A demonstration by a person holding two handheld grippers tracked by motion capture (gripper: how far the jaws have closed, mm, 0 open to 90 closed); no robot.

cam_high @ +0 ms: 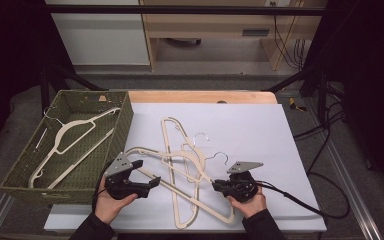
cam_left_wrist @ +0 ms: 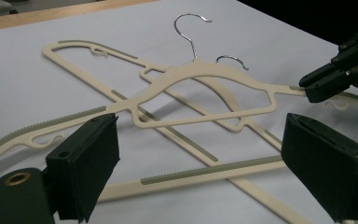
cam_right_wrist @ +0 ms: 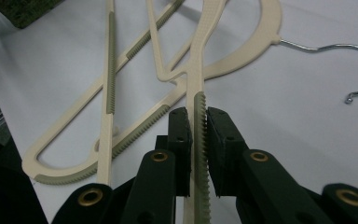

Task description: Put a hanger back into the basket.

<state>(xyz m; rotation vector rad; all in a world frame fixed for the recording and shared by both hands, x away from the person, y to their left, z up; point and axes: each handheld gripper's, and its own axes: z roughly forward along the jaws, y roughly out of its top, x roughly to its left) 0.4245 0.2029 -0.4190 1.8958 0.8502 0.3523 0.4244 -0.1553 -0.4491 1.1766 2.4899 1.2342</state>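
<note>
Cream plastic hangers with metal hooks lie crossed on the white sheet (cam_high: 260,130). My right gripper (cam_high: 215,185) (cam_right_wrist: 197,116) is shut on the ribbed end of one hanger's arm (cam_right_wrist: 198,70), near the sheet's front. In the left gripper view that same hanger (cam_left_wrist: 205,72) arches across the middle, and the right gripper (cam_left_wrist: 307,91) pinches its far tip. My left gripper (cam_high: 147,173) (cam_left_wrist: 200,130) is held in a hand at the front left. It stands wide open over the hangers' lower arms, with nothing pressed between its pads.
A green woven basket (cam_high: 125,120) sits at the left of the table with another cream hanger (cam_high: 65,132) inside it. Cables trail off the right gripper across the sheet's front right corner (cam_high: 300,205). Bare wood (cam_high: 200,96) shows behind the sheet.
</note>
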